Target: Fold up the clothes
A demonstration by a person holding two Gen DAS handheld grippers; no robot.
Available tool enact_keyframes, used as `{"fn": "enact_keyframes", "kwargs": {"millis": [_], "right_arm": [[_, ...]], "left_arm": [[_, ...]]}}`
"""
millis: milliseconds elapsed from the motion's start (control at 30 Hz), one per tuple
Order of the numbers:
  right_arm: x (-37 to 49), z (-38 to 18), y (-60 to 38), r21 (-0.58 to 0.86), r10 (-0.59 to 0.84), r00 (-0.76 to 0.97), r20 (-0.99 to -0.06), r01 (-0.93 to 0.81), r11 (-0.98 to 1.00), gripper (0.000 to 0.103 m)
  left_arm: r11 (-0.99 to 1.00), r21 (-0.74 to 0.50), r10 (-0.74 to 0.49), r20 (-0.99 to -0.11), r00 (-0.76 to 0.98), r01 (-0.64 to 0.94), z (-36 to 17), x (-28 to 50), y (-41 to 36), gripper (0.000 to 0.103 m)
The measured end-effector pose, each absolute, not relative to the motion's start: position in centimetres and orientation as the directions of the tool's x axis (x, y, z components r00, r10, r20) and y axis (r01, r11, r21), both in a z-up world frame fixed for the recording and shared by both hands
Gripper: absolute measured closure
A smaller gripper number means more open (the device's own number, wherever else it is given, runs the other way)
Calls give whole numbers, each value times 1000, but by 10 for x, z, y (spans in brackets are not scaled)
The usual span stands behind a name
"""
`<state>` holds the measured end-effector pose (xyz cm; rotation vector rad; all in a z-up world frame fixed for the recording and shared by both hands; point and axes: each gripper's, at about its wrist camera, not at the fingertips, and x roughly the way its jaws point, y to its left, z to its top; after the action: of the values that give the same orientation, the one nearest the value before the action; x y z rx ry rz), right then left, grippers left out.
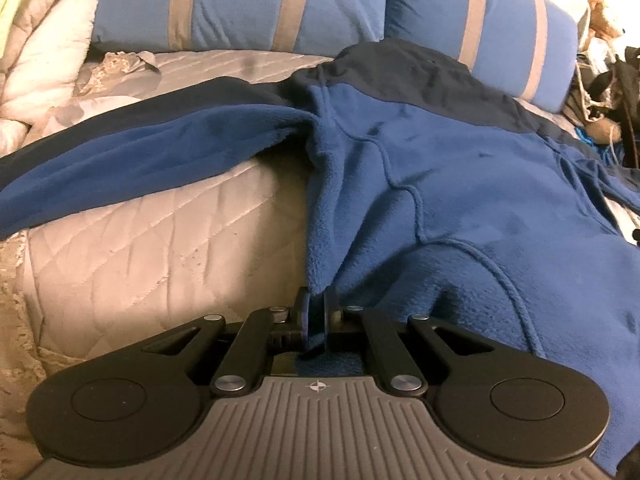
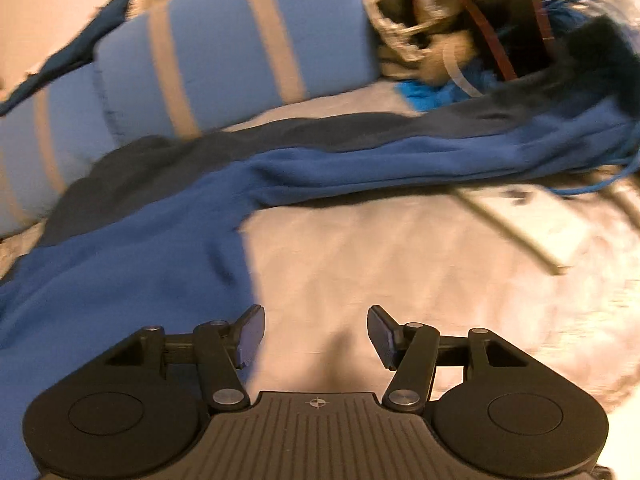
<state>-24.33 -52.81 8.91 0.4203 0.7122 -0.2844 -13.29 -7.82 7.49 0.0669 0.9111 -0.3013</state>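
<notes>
Pinching the near hem of the blue fleece garment (image 1: 460, 184), the left gripper (image 1: 316, 316) has its fingers pressed together on a fold of the cloth, which rises straight ahead of them. From that pinch the fleece spreads forward and to the right of the fingers, its dark navy band reaching the two blue striped pillows (image 1: 240, 0) at the far side. A sleeve trails off to the left of the fingers, leaving bare quilted bedspread (image 1: 140, 248) between sleeve and body.

The right gripper (image 2: 316, 334) hangs with its fingers spread wide and nothing between them. The fleece edge lies just by its left finger; ahead and to the right is bare bedspread, bounded farther on by the other sleeve and a clutter of bags and cords (image 2: 480, 28).
</notes>
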Motion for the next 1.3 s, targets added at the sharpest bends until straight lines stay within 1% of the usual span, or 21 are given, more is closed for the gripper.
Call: {"fn": "enact_keyframes", "kwargs": {"millis": [133,200,233,267,333,433,667,800,933,967,1000,1033,1067,1100,1133,1167,1200,1233,1300], "right_arm": [[-216,75,-512,293,-46,723,-690,337,895,45],[-205,67,-506,270,-50,704,-709,337,902,56],[-202,65,-501,246,-60,695,-717,332,911,66],[-201,65,-497,216,-69,690,-721,318,923,81],[-201,68,-486,150,-97,671,-735,300,942,95],[-207,76,-472,40,-163,650,-742,286,957,97],[-214,86,-481,56,-167,634,-755,317,947,97],[-212,87,-478,47,-166,621,-766,313,949,97],[-215,91,-467,-4,-193,627,-755,290,957,96],[-215,91,-463,-31,-206,632,-747,276,961,95],[-217,92,-460,-54,-218,641,-736,266,963,94],[-219,93,-458,-72,-230,652,-722,260,963,91],[-221,94,-456,-87,-240,665,-707,254,963,82],[-225,95,-457,-97,-248,678,-692,253,963,74],[-229,97,-458,-101,-257,689,-678,259,961,47],[-232,98,-460,-105,-266,700,-662,264,959,19],[-236,100,-463,-106,-276,711,-647,275,956,10],[-239,103,-466,-102,-287,719,-633,290,952,4],[-245,108,-475,-93,-311,731,-607,323,942,3]], "left_arm": [[962,-23,-185,-791,583,274,72,-134,-83,96],[964,-10,-168,-796,581,266,68,-134,-85,96],[965,-13,-167,-801,575,262,66,-134,-85,96],[965,-14,-166,-804,571,260,66,-135,-85,96],[967,-15,-162,-807,567,256,66,-137,-85,96],[970,-16,-156,-808,568,244,68,-141,-86,97],[969,-23,-168,-791,588,246,71,-160,-87,97],[972,-35,-171,-783,598,232,69,-157,-83,96],[974,-28,-163,-775,610,225,71,-155,-84,90],[975,-25,-160,-773,614,221,72,-154,-84,90],[978,-18,-146,-767,624,207,76,-156,-83,87],[981,-10,-133,-762,634,193,80,-157,-83,80],[984,-3,-120,-754,646,179,84,-159,-82,76],[986,-2,-115,-735,668,168,90,-161,-80,68],[988,-6,-114,-714,691,157,97,-164,-78,58],[989,-13,-116,-696,708,150,103,-166,-77,54],[989,-23,-125,-677,726,149,110,-168,-78,44],[988,-33,-134,-657,742,149,117,-170,-79,35],[985,-52,-159,-620,768,162,129,-173,-85,30]]}}
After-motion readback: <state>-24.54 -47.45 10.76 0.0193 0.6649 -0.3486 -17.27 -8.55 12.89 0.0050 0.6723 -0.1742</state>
